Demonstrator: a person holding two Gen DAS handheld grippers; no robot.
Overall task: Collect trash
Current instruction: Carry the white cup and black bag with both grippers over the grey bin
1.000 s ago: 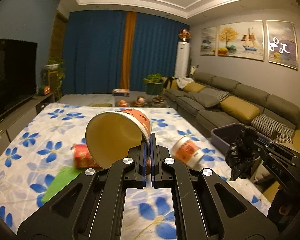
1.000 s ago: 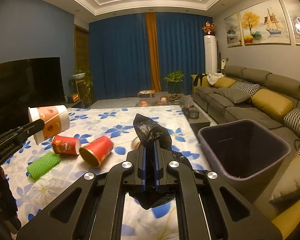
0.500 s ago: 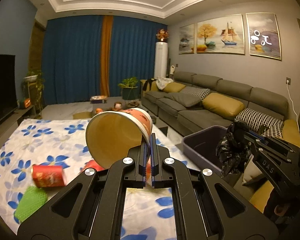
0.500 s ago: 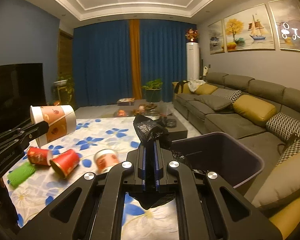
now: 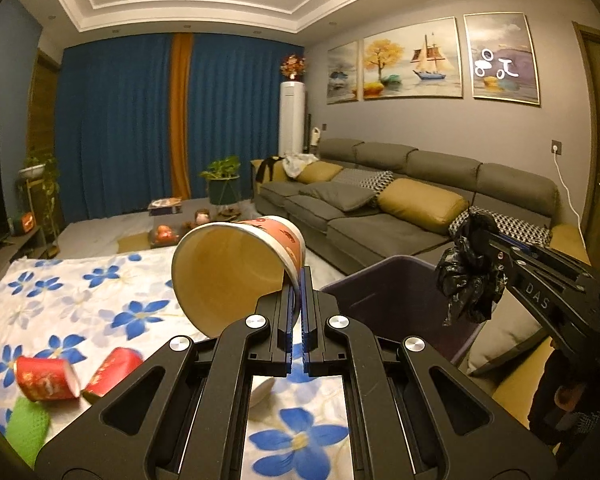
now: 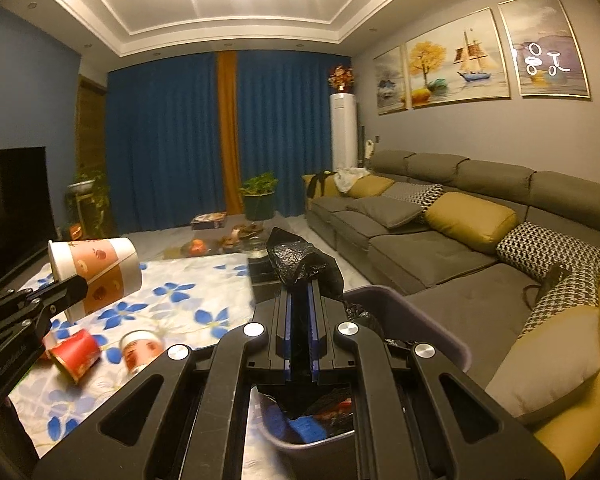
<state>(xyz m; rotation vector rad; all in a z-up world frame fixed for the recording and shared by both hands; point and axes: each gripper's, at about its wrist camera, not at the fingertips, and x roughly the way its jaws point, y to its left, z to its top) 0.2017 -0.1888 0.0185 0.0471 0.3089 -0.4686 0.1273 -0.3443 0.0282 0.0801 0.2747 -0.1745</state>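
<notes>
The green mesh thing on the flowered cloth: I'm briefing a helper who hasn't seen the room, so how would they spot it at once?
Start at the flowered cloth in front of the grey sofa. At its near left corner, in the left wrist view, lies the green mesh sleeve, just below a toppled red cup. It is the only green, soft, netted piece; everything beside it is a red or orange paper cup.

Large paper cup: tan inside, orange-printed outside, tipped on its side in mid-frame, mouth toward the camera, rim pinched in jaws. Crumpled black plastic bag: centre frame, clamped in jaws above the dark purple bin. Three red cups and a green mesh piece lie on their sides, lower left.
</notes>
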